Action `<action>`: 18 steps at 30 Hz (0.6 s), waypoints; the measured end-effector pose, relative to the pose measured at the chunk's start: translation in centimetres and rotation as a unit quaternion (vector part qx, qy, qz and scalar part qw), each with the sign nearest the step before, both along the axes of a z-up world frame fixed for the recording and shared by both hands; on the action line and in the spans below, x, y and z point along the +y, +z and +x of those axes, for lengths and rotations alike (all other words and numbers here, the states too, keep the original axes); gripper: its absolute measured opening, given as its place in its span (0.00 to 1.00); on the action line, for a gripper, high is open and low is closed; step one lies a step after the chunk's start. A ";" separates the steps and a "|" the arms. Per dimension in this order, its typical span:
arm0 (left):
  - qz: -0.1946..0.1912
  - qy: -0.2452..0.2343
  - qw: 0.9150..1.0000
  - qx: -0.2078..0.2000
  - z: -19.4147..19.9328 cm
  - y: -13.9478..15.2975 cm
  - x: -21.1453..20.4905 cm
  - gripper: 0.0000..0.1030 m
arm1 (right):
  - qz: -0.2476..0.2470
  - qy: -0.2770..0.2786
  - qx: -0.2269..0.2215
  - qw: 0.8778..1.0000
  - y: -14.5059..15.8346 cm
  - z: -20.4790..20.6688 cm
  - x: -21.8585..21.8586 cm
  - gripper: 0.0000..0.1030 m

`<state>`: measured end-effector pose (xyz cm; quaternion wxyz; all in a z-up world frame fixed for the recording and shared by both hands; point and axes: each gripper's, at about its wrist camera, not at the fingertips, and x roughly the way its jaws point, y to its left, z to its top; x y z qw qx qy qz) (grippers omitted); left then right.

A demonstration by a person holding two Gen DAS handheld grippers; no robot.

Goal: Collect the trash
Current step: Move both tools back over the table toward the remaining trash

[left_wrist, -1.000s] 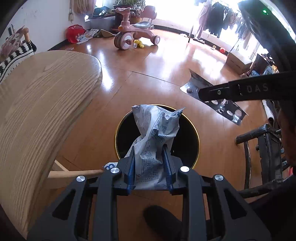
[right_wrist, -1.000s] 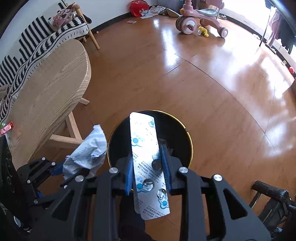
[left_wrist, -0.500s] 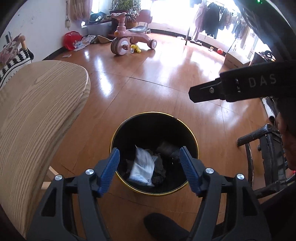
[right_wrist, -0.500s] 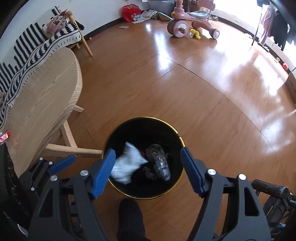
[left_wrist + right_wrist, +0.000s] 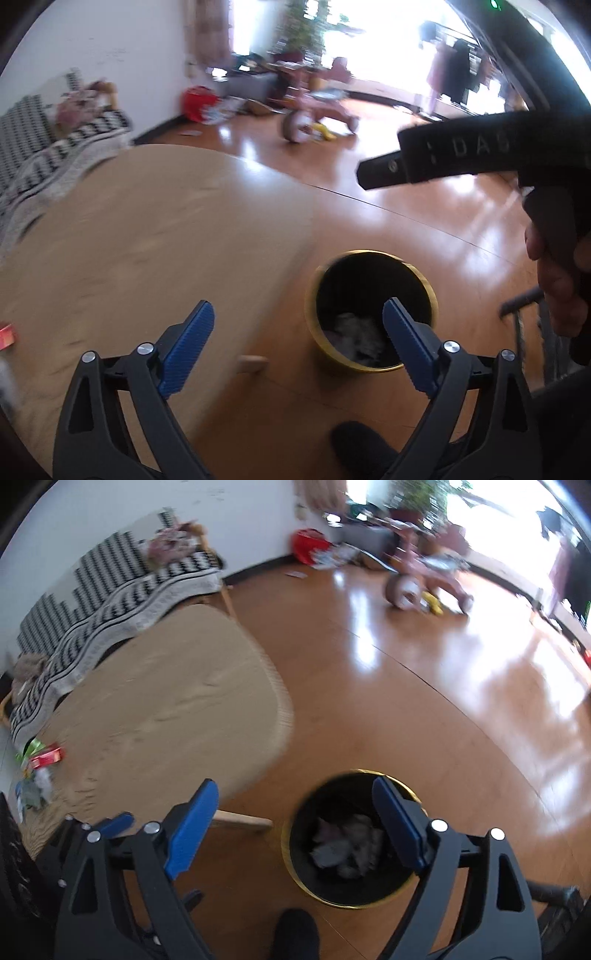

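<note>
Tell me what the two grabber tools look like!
Both the left gripper and right gripper have black plastic frames with triangular cut-outs, silver screws and ridged blue pads on the fingers. The right one's black body has pale letters "DAS".

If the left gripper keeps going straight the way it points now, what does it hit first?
Most likely the edge of the wooden table. The open left gripper points at the strip between the table and the bin, whose rim sits just right of centre. Blur makes depth uncertain; the floor lies beyond.
</note>
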<state>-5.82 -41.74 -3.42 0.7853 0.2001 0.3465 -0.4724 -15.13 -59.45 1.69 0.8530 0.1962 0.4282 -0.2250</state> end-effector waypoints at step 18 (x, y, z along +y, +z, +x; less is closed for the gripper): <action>0.045 0.326 0.942 -0.066 11.2 5.3 35.5 0.89 | -0.009 0.287 -0.058 0.956 3.8 19.8 34.7 0.81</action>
